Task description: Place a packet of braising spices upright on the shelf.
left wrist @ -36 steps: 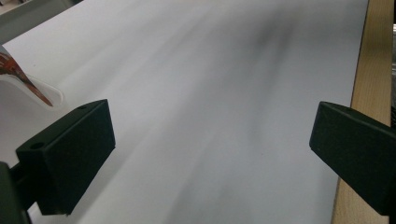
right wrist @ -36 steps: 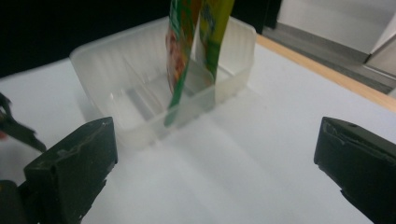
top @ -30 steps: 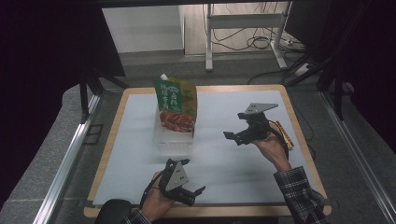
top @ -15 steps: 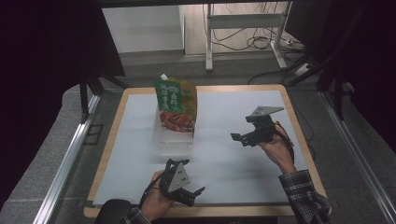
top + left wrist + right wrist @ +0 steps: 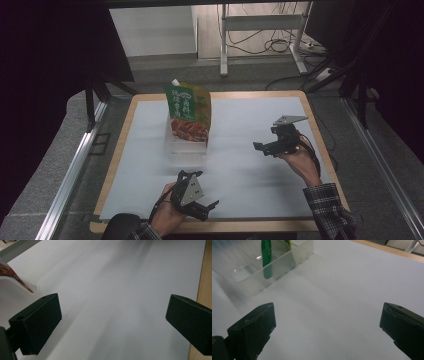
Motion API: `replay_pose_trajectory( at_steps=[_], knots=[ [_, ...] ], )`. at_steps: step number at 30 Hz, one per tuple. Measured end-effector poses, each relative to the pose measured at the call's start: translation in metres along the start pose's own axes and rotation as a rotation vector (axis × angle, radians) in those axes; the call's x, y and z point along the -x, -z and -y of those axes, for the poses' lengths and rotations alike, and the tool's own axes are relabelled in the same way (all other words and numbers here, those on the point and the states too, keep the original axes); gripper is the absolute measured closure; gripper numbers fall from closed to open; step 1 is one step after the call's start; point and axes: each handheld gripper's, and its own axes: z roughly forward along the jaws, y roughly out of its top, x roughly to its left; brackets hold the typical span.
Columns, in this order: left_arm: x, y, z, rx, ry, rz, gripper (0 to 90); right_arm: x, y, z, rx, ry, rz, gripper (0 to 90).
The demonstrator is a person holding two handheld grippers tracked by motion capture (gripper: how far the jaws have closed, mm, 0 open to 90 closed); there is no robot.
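Note:
A green and red pouch stands upright in a clear plastic tub near the middle of the white board. The tub and the pouch's green edge fill the upper left of the right gripper view. My right gripper is held above the board to the tub's right, jaws wide open and empty, pointing toward the tub. My left gripper rests low at the board's front edge, open with nothing between its jaws. A corner of the tub sits at the far left of the left gripper view.
The white board lies on a wooden-edged table. Metal rails run along both sides. A desk frame with cables stands beyond the table. Open board surface lies between the two grippers.
My right gripper has drifted right and toward the front, away from the tub. The left gripper has stayed almost still at the front edge.

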Motion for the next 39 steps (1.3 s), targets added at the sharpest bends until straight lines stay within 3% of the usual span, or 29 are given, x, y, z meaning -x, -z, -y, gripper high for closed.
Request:
replay_pose_trajectory(
  at_steps=[14,25,39],
  knots=[
    [0.001,-0.001,0.0,-0.009,-0.008,0.0,0.1,0.031,0.017,0.011,-0.035,-0.066,0.112,0.3],
    [0.001,-0.002,0.0,-0.018,-0.015,-0.005,0.2,0.054,0.025,0.023,-0.092,-0.111,0.245,4.4],
    [0.002,-0.002,0.0,-0.022,-0.019,-0.006,0.2,0.075,0.02,0.043,-0.181,-0.14,0.375,9.8]
  ],
)
